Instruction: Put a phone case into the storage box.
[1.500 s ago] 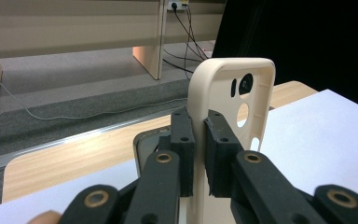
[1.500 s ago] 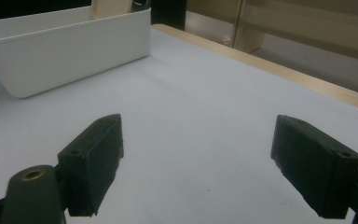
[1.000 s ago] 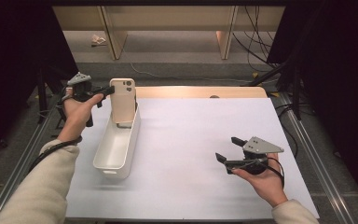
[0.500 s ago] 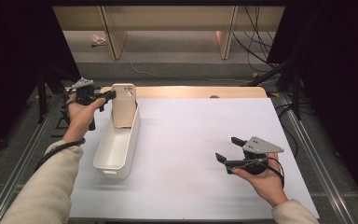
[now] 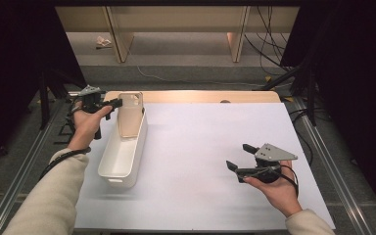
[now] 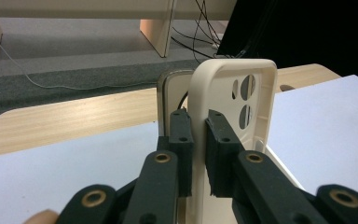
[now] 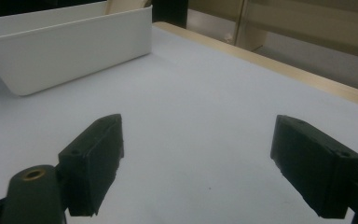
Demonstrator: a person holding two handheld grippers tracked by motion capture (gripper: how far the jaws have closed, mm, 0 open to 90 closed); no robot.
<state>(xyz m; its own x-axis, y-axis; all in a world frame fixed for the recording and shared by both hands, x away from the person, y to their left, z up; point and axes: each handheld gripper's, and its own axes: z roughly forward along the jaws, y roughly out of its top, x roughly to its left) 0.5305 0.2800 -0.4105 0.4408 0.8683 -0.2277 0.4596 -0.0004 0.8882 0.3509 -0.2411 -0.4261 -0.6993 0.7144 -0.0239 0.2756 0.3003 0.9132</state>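
Phone case (image 5: pixel 129 113): cream, camera cut-outs at top — upright, lower end inside the far end of the bin, near the bench's far-left corner.
Left gripper (image 5: pixel 113 104): clenched on the case's side wall; in the left gripper view its pads (image 6: pixel 182 140) pinch the wall from both faces.
Bin (image 5: pixel 122 161): white, long, open-topped — along the bench's left edge.
Right gripper (image 5: pixel 240 157): released, jaws spread wide, nothing between them; held just above the white sheet near the bench's near-right corner.
Bench (image 5: pixel 200 147): white sheet over a wooden top.
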